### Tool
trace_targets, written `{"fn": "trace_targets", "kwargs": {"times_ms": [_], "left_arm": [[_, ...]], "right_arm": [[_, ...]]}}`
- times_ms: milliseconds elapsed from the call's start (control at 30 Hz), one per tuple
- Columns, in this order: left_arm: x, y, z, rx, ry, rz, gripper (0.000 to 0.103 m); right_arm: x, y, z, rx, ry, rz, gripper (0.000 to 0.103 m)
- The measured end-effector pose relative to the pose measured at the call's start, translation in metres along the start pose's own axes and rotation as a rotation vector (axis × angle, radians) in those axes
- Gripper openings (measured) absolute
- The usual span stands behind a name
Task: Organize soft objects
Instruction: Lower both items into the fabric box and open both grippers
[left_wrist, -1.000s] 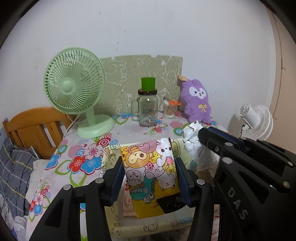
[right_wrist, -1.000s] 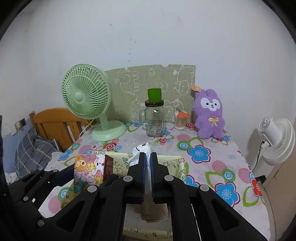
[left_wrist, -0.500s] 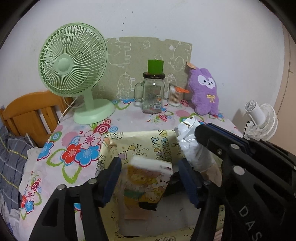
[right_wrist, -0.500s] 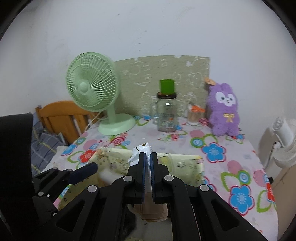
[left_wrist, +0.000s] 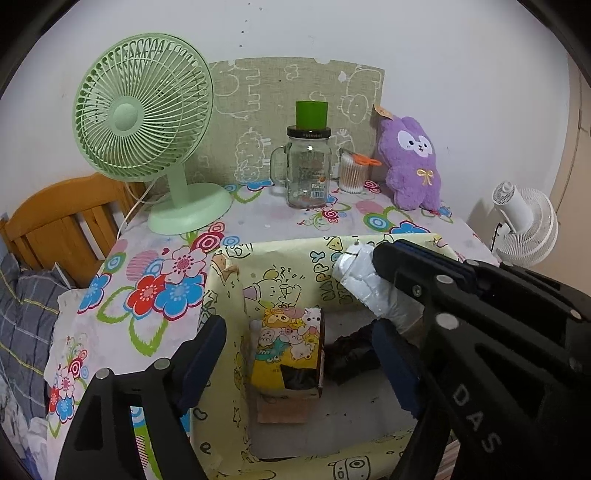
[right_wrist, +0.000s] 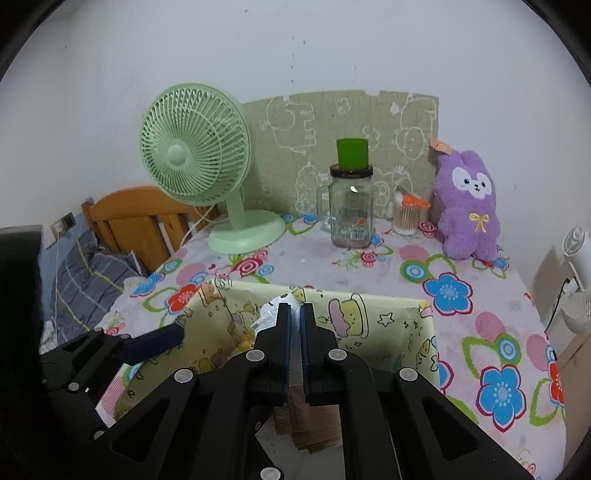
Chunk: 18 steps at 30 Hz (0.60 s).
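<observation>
A yellow cartoon-print storage box (left_wrist: 236, 295) stands open at the table's front; it also shows in the right wrist view (right_wrist: 391, 317). A yellow cartoon tissue pack (left_wrist: 290, 347) lies inside it, leaning on a brown item. My left gripper (left_wrist: 299, 354) is open and empty above the box, its jaws either side of the pack. My right gripper (right_wrist: 294, 314) is shut on a white crinkled soft packet (left_wrist: 360, 278), held over the box's right side. A purple plush rabbit (right_wrist: 467, 206) sits at the back right.
A green desk fan (left_wrist: 147, 118) stands back left. A glass jar mug with a green cup on top (left_wrist: 309, 166) and a cotton swab holder (left_wrist: 351, 173) stand at the back centre. A wooden bed frame (left_wrist: 55, 229) is left, a white fan (left_wrist: 524, 221) right.
My left gripper opened and let the tissue pack drop into the box, where it now rests. My right gripper kept its hold and moved lower, over the box.
</observation>
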<state>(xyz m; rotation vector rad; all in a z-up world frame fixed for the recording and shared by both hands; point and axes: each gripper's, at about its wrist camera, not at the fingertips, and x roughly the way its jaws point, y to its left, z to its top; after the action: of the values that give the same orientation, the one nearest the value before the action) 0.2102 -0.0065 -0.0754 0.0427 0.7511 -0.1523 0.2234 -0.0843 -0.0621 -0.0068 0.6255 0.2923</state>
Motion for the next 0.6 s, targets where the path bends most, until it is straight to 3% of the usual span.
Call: {"fn": "trace_targets", "kwargs": {"times_ms": [133,200,300,600], "left_arm": [[-0.003,-0.005,-0.002,0.021,-0.012,0.001,0.088],[-0.004,-0.008,-0.002,0.030,-0.017,0.008,0.088],[-0.005,-0.010,-0.003,0.034,-0.016,-0.008,0.090],[-0.016,-0.014,-0.004,0.037,-0.039,-0.010,0.092]], "right_arm": [[0.004,-0.004,-0.003,0.011,0.039,-0.017,0.011],[0.004,-0.006,-0.004,0.022,0.047,-0.033,0.037],[-0.004,-0.008,-0.007,0.034,0.007,-0.059,0.063],[-0.026,-0.009,-0.008,0.018,-0.016,-0.110,0.090]]}}
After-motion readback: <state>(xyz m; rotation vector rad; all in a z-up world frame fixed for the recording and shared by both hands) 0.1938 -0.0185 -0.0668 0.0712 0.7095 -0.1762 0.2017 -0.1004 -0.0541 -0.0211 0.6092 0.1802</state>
